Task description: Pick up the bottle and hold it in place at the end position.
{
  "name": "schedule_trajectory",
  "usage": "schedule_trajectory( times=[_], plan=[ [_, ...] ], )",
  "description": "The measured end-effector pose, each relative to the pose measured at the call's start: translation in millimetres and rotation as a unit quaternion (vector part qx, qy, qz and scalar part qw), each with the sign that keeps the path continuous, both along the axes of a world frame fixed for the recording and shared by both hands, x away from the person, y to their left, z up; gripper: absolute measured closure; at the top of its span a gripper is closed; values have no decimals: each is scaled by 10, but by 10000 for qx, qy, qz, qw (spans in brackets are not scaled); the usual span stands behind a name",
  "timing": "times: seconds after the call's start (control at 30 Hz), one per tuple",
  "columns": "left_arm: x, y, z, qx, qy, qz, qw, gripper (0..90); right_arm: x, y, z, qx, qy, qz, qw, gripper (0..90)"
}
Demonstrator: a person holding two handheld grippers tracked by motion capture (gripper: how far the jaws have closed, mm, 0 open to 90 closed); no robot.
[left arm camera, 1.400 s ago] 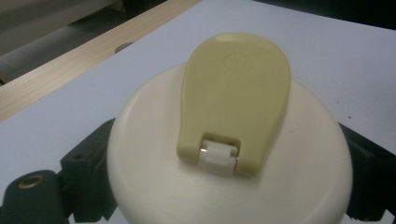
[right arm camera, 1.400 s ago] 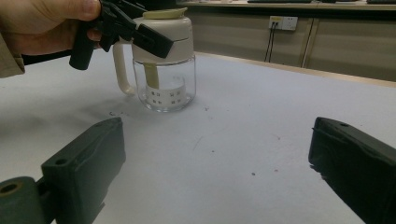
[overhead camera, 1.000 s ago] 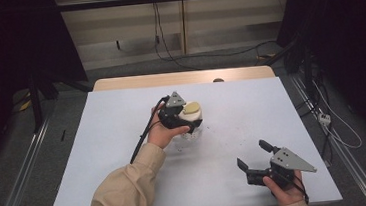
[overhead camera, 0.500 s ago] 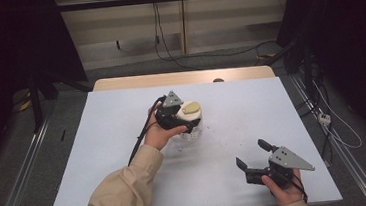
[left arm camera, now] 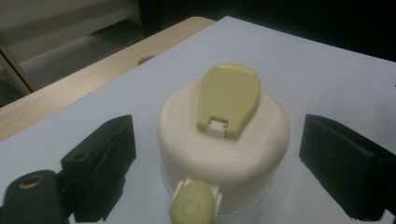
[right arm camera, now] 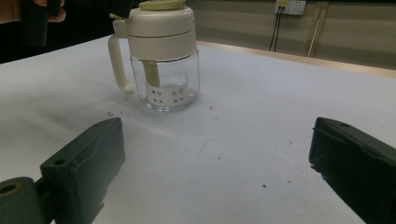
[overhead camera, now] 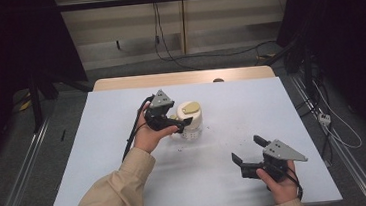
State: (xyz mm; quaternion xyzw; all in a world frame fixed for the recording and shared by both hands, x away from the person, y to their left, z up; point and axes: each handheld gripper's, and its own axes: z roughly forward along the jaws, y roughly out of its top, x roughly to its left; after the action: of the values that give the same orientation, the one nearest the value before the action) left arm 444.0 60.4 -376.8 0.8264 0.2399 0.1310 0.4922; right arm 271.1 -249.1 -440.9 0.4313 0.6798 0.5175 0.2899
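Note:
A glass jug [overhead camera: 190, 120] with a cream lid, an olive flip cap and a cream handle stands upright near the middle of the white table [overhead camera: 251, 102]. In the left gripper view its lid [left arm camera: 224, 135] sits between my left gripper's [left arm camera: 223, 173] two black jaws, with a gap on each side. Those jaws have just been closing around the lid, and the pads are apart from it. From above, my left gripper [overhead camera: 179, 125] comes at the jug from its left. My right gripper [overhead camera: 247, 148] rests open and empty near the front right; its view faces the jug [right arm camera: 161, 60].
The table's far edge is a bare wooden strip [overhead camera: 184, 78]. Small dark specks [overhead camera: 224, 138] lie scattered on the tabletop between the jug and my right gripper. Cables [overhead camera: 334, 130] run along the floor to the right of the table.
My left hand and its gripper have shifted slightly to the left and lifted a little beside the jug. The jug and my right gripper have stayed put.

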Motion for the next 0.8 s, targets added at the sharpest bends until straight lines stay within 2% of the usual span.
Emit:
schedule_trajectory(
  times=[0.1, 0.23, 0.43, 0.6, 0.8],
  plan=[
    [-15, 34, 5, -63, 30, -7, 10000, 163, 65, 34, 26, -2, 91, -36, 10000, 31],
    [-37, 71, 34, -22, 36, 0, 10000, 206, 163, 71, 59, 50, 137, -38, 9999, 31],
    [-49, 158, 52, -125, 93, 46, 9999, 245, 312, 147, 112, 91, 187, -30, 9998, 34],
    [-69, 235, 23, -101, 127, 33, 9999, 231, 423, 238, 151, 181, 221, -7, 9996, 38],
    [-90, 262, -86, 2, 205, -71, 9998, 214, 520, 328, 191, 180, 230, 26, 9996, 40]
  ],
)
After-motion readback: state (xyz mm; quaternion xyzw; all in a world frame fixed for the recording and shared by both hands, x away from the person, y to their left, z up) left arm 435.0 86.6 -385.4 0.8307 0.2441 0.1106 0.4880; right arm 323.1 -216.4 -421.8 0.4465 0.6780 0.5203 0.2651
